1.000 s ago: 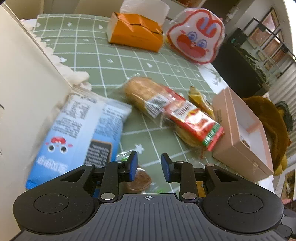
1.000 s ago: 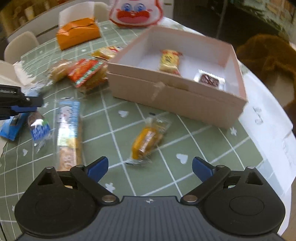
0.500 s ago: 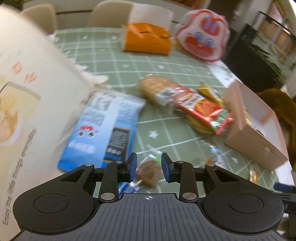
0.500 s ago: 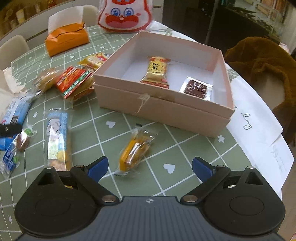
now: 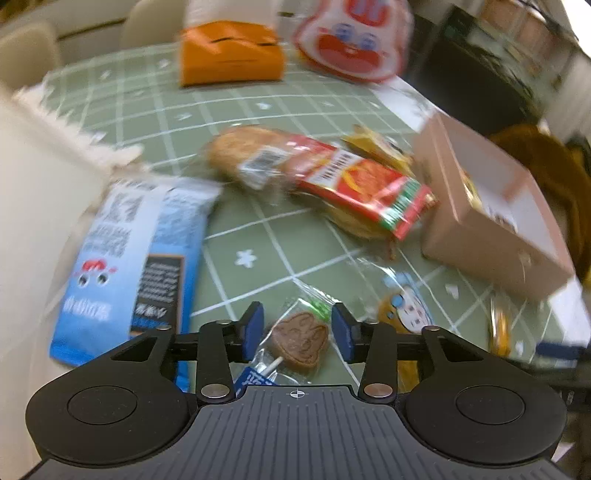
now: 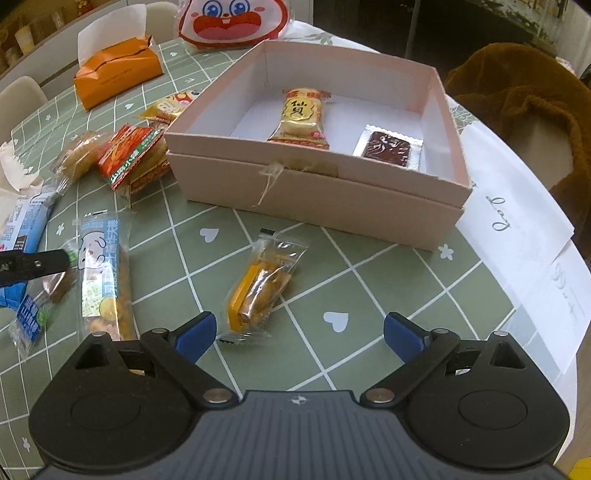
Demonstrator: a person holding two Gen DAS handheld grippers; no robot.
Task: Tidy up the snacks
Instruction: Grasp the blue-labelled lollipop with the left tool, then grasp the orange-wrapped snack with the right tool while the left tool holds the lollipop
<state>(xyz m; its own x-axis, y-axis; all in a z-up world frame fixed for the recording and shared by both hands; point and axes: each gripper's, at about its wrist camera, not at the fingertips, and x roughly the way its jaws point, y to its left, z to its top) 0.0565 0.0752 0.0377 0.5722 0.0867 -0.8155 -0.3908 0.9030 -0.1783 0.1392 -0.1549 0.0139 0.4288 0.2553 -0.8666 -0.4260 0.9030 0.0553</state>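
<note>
On my left gripper (image 5: 295, 332) the fingers (image 5: 251, 330) have just been opening and now stand spread, one to each side of the chocolate lollipop (image 5: 300, 339), which lies in its clear wrapper on the desk (image 5: 258, 229) between the pads, with gaps showing on both sides. My right gripper (image 6: 298, 334) hangs with its fingers (image 6: 194, 334) spread wide and nothing between them. Just ahead of it lies one orange snack pack (image 6: 258, 286). To its left I count one long biscuit stick pack (image 6: 105, 280), and further left one blue pouch (image 5: 133, 258). Beyond these sit one red-wrapped cake (image 6: 129, 157), one clear-wrapped bun (image 6: 77, 157) and one yellow packet (image 6: 171, 105) by the box's corner. The pink box (image 6: 314, 192) holds two snacks: one gold packet (image 6: 301, 118) and one dark chocolate square (image 6: 388, 149). Farthest off stand one orange tissue pack (image 6: 118, 74) and one rabbit-face bag (image 6: 232, 22).
</note>
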